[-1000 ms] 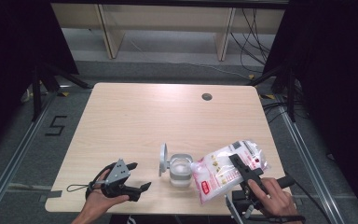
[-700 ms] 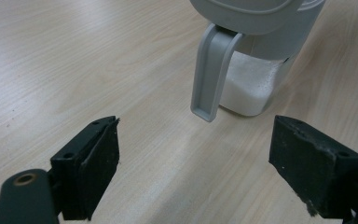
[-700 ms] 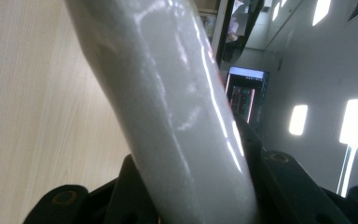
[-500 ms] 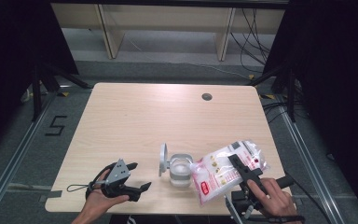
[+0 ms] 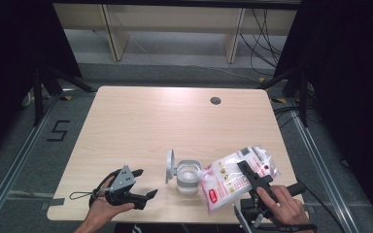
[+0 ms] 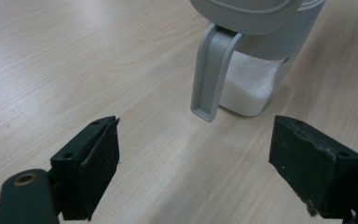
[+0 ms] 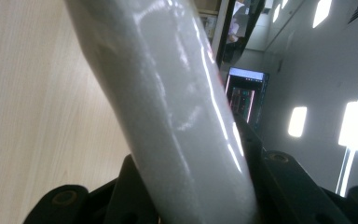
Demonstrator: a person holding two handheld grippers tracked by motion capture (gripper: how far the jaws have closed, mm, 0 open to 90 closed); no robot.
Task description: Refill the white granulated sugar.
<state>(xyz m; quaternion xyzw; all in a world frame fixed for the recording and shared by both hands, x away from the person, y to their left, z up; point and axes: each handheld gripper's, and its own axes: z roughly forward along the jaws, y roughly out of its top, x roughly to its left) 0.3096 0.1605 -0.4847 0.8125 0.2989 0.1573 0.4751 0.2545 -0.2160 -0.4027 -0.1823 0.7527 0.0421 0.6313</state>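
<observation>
A clear container (image 5: pixel 188 177) with a grey flip lid (image 5: pixel 169 165) swung open stands near the table's front edge, with white powder (image 6: pixel 247 88) in its bottom. My right gripper (image 5: pixel 250 175) is shut on a plastic bag of white powder (image 5: pixel 230 178), tilted with one corner over the container's mouth. In the right gripper view the bag (image 7: pixel 177 116) runs up between the jaws. My left gripper (image 5: pixel 144 183) rests open on the table, left of the container. The left gripper view has nothing between its pads (image 6: pixel 98 163), and the lid's grey latch (image 6: pixel 212 70) hangs just ahead.
The light wooden table (image 5: pixel 141 121) has a round cable hole (image 5: pixel 215 101) at the back right. Dark stands and cables flank the table on both sides. A metal shelf frame (image 5: pixel 175 29) stands behind it.
</observation>
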